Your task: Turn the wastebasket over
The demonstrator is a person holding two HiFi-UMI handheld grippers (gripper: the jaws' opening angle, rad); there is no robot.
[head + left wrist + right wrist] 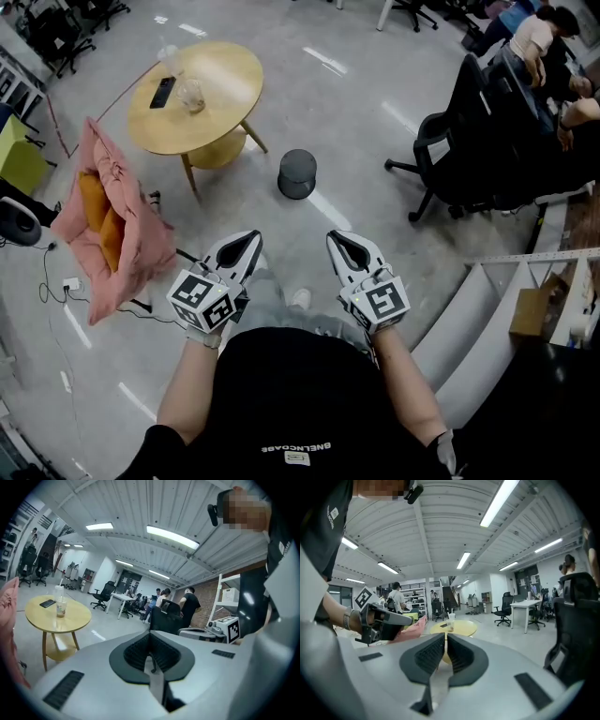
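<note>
A dark grey round wastebasket (297, 173) stands on the grey floor ahead of me, just right of the yellow table; its upper face looks closed. My left gripper (247, 245) and right gripper (339, 242) are held side by side in front of my body, well short of the basket and apart from it. Both are shut with nothing between the jaws. The left gripper view shows its ribbed pads (140, 651) pressed together, and the right gripper view shows its own pads (429, 653) the same way. Neither gripper view shows the wastebasket.
A round yellow table (197, 94) with a cup and a phone stands at the far left. A pink cloth (112, 225) hangs over a seat on the left. A black office chair (459, 150) and seated people are at the right; white shelving (487, 309) runs along the lower right.
</note>
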